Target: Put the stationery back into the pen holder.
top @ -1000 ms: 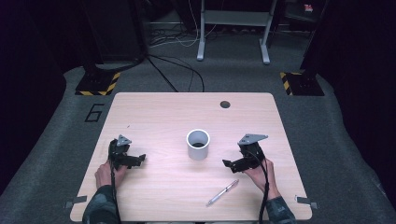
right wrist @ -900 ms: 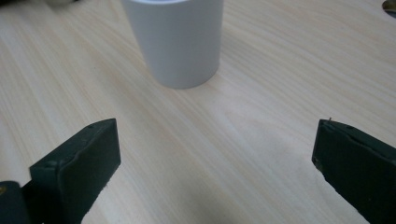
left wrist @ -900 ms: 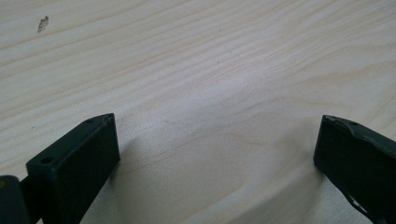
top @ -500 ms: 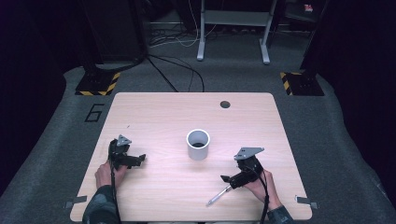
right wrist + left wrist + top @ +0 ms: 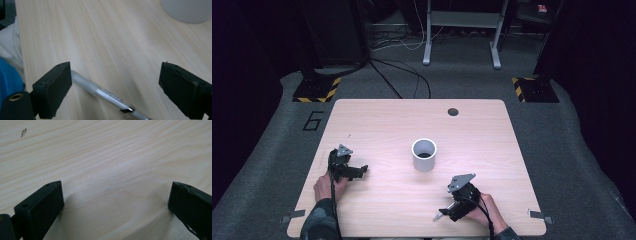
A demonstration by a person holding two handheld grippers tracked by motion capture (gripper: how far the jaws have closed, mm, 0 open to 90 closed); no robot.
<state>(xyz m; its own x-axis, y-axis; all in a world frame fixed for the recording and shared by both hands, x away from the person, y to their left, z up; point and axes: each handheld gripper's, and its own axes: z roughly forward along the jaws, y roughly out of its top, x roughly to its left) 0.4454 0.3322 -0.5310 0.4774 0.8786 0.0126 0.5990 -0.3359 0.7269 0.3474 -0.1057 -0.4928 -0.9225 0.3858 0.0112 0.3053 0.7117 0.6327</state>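
Bright lit table (image 5: 387, 125), dark surroundings, soft shadows, blurred close-up gripper views

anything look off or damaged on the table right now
Nothing spilled or knocked over. The white cup stands upright and the pen lies flat between the open right gripper. The one blemish is a small chip-like mark in the wooden table.
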